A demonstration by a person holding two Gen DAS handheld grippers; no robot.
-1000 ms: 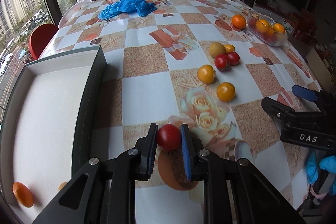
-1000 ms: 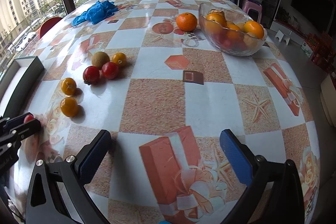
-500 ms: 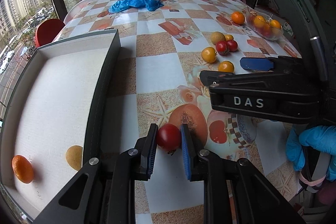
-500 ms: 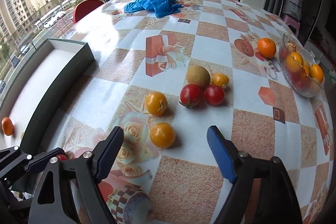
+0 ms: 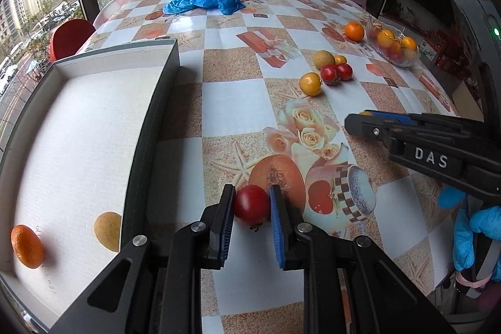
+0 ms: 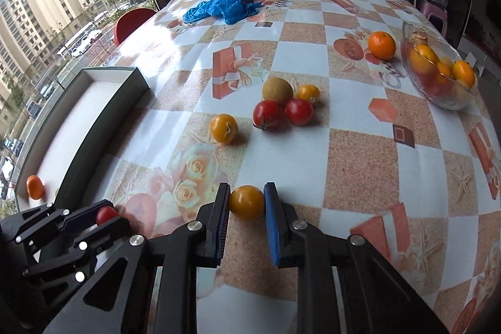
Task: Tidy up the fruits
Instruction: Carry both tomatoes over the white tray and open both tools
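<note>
My left gripper (image 5: pixel 252 193) is shut on a red tomato (image 5: pixel 250 205), just right of the white box's dark wall (image 5: pixel 156 102). In the box lie an orange (image 5: pixel 26 241) and a yellowish fruit (image 5: pixel 108 227). My right gripper (image 6: pixel 246 190) has its jaws closing, and both pads touch a yellow tomato (image 6: pixel 246 202) on the tablecloth. Beyond it lie another yellow tomato (image 6: pixel 223 128), two red tomatoes (image 6: pixel 267 114), a tan round fruit (image 6: pixel 277 90) and a small yellow one (image 6: pixel 308 94). The right wrist view shows the left gripper (image 6: pixel 106 213) at lower left.
A glass bowl (image 6: pixel 438 77) of oranges and other fruit stands at the right edge, with a loose orange (image 6: pixel 381 45) beside it. A crumpled blue cloth (image 6: pixel 225 5) lies at the far end. A red chair (image 6: pixel 131 21) stands past the table's left edge. A blue-gloved hand (image 5: pixel 476 227) holds the right gripper.
The right gripper swung left toward the loose fruit and its wide jaws closed onto a yellow tomato. The left gripper kept the red tomato and drifted nearer the box.
</note>
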